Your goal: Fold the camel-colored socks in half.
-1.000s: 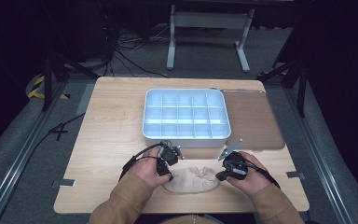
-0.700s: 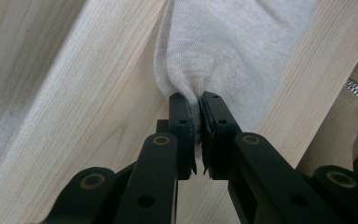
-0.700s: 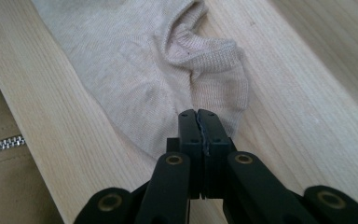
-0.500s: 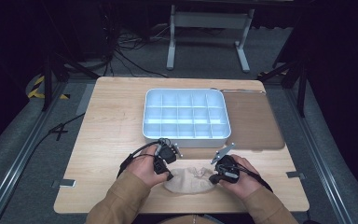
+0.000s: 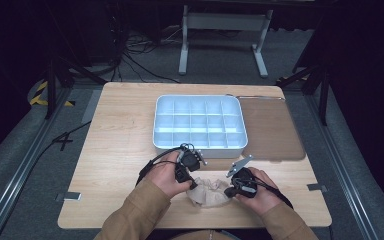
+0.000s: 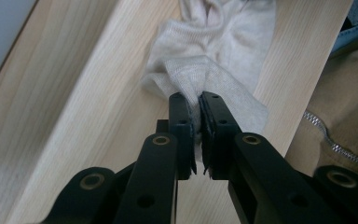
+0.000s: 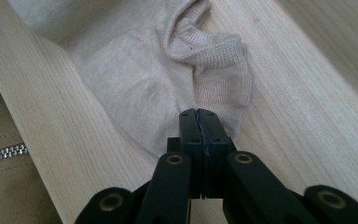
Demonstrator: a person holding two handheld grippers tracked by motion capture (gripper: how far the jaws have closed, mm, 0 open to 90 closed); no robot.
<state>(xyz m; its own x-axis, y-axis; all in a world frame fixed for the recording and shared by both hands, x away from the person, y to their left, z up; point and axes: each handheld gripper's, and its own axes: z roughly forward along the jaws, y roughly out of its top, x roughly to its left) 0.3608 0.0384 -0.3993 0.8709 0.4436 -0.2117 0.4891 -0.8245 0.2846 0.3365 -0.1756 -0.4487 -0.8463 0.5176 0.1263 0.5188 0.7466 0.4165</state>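
A beige sock (image 5: 210,190) lies crumpled on the wooden table (image 5: 120,150) near its front edge, between the two hands. My left gripper (image 6: 199,100) is shut on a raised fold of the sock (image 6: 214,46), with fabric pinched between its pads. In the high view the left gripper (image 5: 192,183) points down at the sock's left end. My right gripper (image 7: 199,114) has its jaws pressed together, tips at the edge of the sock (image 7: 140,70). Whether fabric is caught there I cannot tell. It sits at the sock's right end (image 5: 229,190).
A white compartment tray (image 5: 155,135) stands mid-table just beyond the hands. A brown mat (image 5: 272,130) lies to its right. Tan jacket sleeves come in from the front edge. Beyond the table are a dark floor, cables and a metal stand (image 5: 222,22).
The left gripper has risen slightly with the sock's end, and the sock looks more bunched. The right hand has edged a little left toward the sock.
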